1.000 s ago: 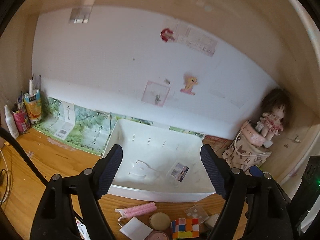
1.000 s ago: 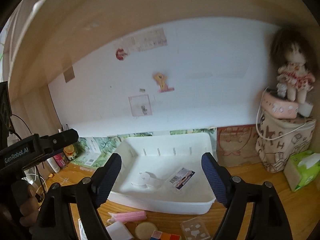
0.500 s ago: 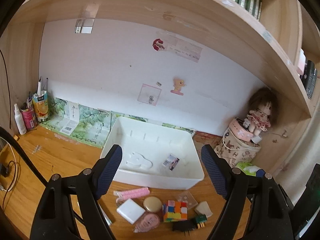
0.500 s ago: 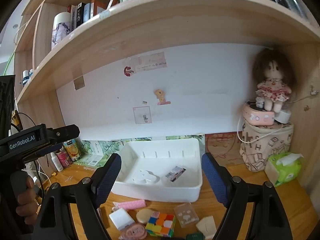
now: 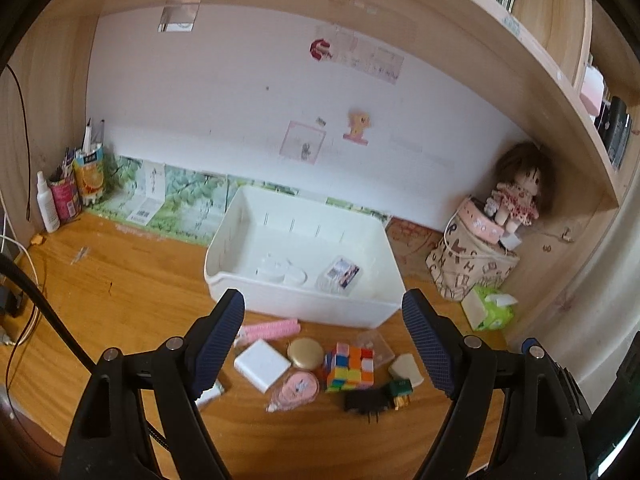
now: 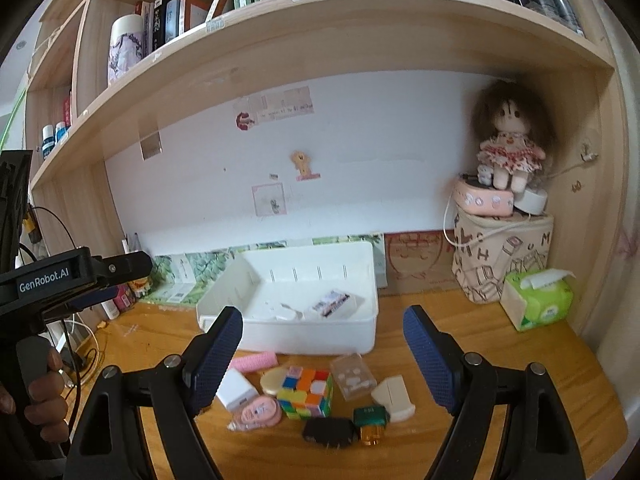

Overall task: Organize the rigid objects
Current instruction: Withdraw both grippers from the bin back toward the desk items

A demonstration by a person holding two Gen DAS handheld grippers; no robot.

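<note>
A white bin (image 5: 280, 304) (image 6: 360, 320) stands on the wooden desk and holds a small clear box with a label (image 5: 340, 274) and a white piece. In front of it lie a colourful cube (image 5: 350, 366) (image 6: 306, 392), a pink roller (image 5: 270, 328), a white block (image 5: 262, 364), a round gold compact (image 5: 305, 353), a pink tape case (image 5: 296, 388), a clear case (image 6: 352, 374), a beige piece (image 6: 394, 396), a black plug (image 5: 366, 400) and a green part (image 6: 370, 418). My left gripper (image 5: 322, 344) and right gripper (image 6: 322, 358) are open and empty, above and short of this pile.
A patterned bag (image 6: 502, 256) with a pink box and a doll (image 6: 508, 148) stands at the right wall, a green tissue pack (image 6: 536, 298) beside it. Bottles and cups (image 5: 66, 192) stand at the far left. Cables (image 5: 20, 264) lie at the left edge. A bookshelf (image 6: 320, 20) hangs overhead.
Both grippers have pulled back from the bin and away from the wall. The whole pile of small objects in front of the bin has come into view.
</note>
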